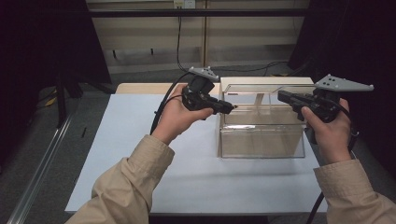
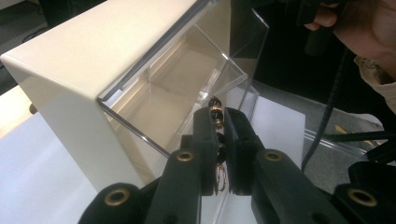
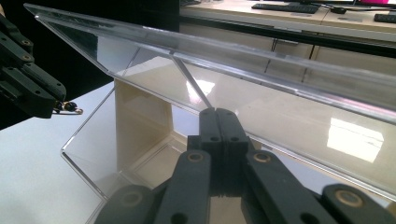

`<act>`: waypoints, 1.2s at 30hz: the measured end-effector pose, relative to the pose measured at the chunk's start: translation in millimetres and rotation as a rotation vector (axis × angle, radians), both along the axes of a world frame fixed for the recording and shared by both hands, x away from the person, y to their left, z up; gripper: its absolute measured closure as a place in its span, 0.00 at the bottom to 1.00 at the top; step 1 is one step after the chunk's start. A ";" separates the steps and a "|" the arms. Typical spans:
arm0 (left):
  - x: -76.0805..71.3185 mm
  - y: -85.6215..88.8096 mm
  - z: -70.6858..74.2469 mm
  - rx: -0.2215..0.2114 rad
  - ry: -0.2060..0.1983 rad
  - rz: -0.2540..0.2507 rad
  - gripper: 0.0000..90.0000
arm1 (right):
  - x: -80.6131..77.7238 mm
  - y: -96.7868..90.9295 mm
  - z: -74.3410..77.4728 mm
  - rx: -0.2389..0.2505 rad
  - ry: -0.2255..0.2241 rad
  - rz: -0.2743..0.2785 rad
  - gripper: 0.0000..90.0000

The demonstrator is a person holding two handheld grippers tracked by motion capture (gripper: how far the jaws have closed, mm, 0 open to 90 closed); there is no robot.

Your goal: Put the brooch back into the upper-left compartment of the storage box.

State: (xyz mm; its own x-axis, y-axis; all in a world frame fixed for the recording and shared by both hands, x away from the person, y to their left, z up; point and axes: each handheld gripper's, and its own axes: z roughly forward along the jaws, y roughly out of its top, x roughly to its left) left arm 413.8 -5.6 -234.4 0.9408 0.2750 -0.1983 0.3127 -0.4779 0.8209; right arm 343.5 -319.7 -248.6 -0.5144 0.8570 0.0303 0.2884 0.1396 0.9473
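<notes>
A string of dark and gold beads [image 2: 216,111] with a small gold ring at its end is pinched in my left gripper [image 2: 222,116], which is shut on it. That gripper [image 1: 230,107] hovers at the left rim of a clear box [image 1: 261,140] with a cream back. The same beads [image 3: 70,108] stick out of its jaws in the right gripper view. My right gripper [image 3: 217,112] is shut, its tips against the underside of the raised clear lid [image 3: 280,79]. It [image 1: 281,96] sits at the box's upper right.
The box stands on a white tabletop [image 1: 140,154] and its inside looks bare. Open table lies to the left and front of the box. Cables trail from both grippers, and dark floor surrounds the table.
</notes>
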 end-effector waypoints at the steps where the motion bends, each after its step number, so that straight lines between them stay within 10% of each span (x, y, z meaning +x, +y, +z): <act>1: 0.1 -0.5 -0.1 0.000 0.000 0.001 0.94 | 0.0 0.0 0.2 -0.001 0.000 0.000 1.00; 36: 4.0 -17.8 -10.3 -0.011 -0.017 0.016 0.93 | -0.3 -1.9 -0.5 0.001 -0.001 -0.001 1.00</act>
